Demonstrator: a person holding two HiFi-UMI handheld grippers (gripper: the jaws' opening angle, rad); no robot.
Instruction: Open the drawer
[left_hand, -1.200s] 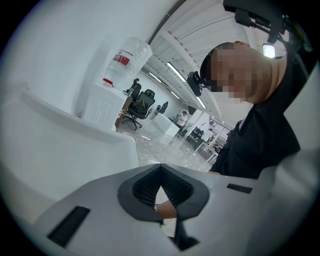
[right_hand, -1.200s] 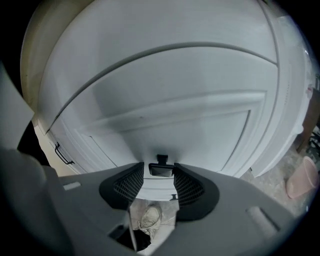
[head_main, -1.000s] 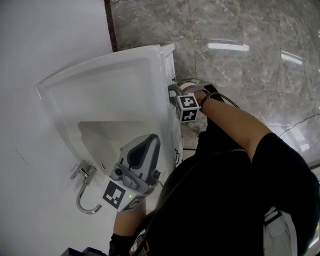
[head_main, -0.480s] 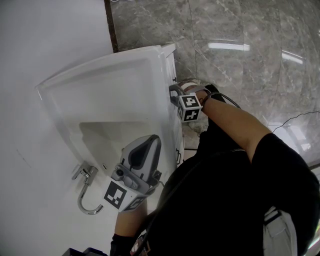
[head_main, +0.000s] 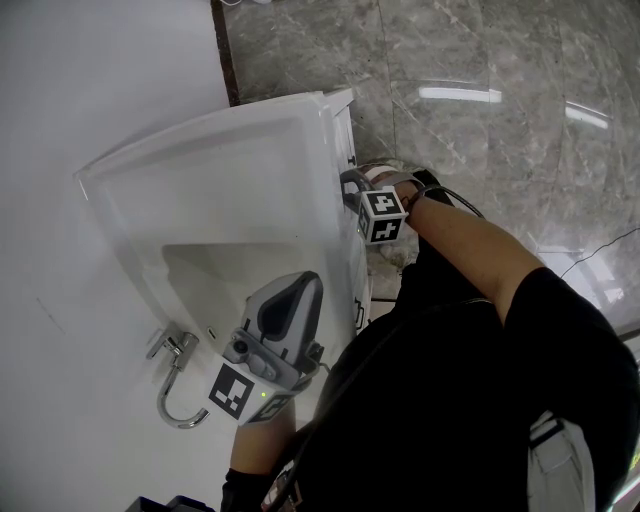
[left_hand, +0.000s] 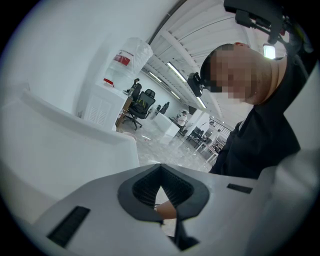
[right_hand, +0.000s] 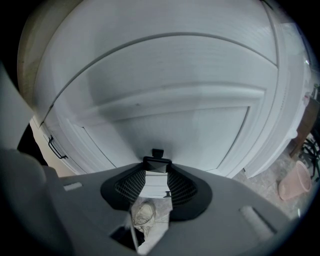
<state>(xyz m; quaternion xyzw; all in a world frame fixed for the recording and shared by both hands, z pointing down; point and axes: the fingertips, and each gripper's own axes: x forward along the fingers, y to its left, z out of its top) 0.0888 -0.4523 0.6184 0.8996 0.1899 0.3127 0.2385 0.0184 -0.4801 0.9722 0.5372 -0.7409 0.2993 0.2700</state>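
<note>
Room: grey marble floor (head_main: 480, 150), white wall (head_main: 90, 100). A white counter (head_main: 200, 180) with a basin (head_main: 195, 265) and a tap (head_main: 175, 385) fills the left of the head view.
Drawer: its white front (right_hand: 170, 127) sits below the counter's 3 o'clock edge. It looks flush, so I judge it not yet opened.
Handle: a small dark handle (right_hand: 157, 155) at 12 o'clock of my right tongs in the right gripper view.
Right tongs: the right tongs (right_hand: 156, 165) have just been closing. They stand wide, yet seem to pinch the handle between their tips.
Left tongs: the left tongs (left_hand: 160, 167) are pressed together at the tips and hold nothing. They rest over the basin, at 7 o'clock from the right ones.
Doing it well: I'd draw straight back along the drawer's run, toward 6 o'clock in the right gripper view. I'd keep it slow and level without twisting, since the hold is at the tips only.
Risk: the tips could slide off the handle. A shoe (right_hand: 144, 215) stands just behind, so I'd leave the drawer room.
</note>
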